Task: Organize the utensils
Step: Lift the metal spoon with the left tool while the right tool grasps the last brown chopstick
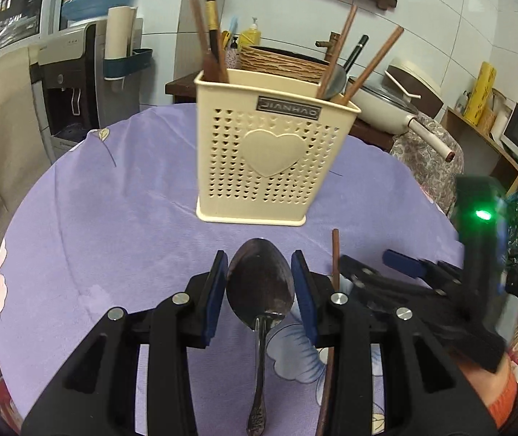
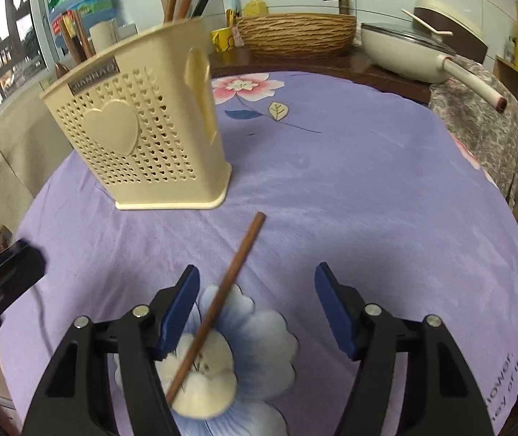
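Your left gripper (image 1: 259, 279) brackets the spoon (image 1: 259, 287) bowl, pads just beside it, contact unclear; the holder (image 1: 273, 152) stands ahead on the worktop (image 1: 113, 218). Your right gripper (image 2: 257, 305) is spread wide, a chopstick (image 2: 219, 305) lying near its left finger

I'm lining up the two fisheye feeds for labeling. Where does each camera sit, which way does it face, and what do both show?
Left wrist: rides the left hand-held gripper, facing the cream utensil holder; its fingers flank a metal spoon; the right hand-held gripper and an orange sleeve show.
Right wrist: rides the right gripper, facing the purple tablecloth, fingers spread around a brown chopstick.
Shared: holder, chopstick, tablecloth, woven basket.
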Available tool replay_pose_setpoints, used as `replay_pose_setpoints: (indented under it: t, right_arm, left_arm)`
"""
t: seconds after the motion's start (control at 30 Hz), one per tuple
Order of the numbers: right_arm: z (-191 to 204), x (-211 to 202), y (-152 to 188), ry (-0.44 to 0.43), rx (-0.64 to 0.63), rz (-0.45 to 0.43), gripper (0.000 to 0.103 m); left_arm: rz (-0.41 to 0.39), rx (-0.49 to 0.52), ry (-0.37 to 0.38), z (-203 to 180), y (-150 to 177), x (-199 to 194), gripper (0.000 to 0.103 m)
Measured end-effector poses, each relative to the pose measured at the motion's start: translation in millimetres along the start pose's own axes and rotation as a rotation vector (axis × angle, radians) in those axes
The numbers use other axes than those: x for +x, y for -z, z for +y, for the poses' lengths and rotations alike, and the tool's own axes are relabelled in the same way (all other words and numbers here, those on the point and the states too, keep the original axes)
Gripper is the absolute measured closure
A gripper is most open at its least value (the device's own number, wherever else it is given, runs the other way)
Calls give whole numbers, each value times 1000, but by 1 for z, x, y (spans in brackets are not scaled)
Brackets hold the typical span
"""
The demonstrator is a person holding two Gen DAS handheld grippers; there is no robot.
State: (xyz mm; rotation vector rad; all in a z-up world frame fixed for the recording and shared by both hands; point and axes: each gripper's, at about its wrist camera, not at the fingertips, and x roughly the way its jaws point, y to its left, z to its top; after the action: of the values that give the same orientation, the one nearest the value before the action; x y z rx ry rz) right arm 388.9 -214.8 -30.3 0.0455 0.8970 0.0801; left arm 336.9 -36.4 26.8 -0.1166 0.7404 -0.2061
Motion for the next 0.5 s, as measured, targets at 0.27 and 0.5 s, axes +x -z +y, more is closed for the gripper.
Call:
replay_pose_setpoints:
  t: [0.27, 0.5]
  right_arm:
    - [17, 30, -11, 70, 6, 44, 56]
    - [19, 33, -14, 74, 28, 19, 76]
  left_arm:
    - [-23, -29, 20, 16, 5, -13, 66]
    - [-18, -32, 23, 18, 8, -13, 66]
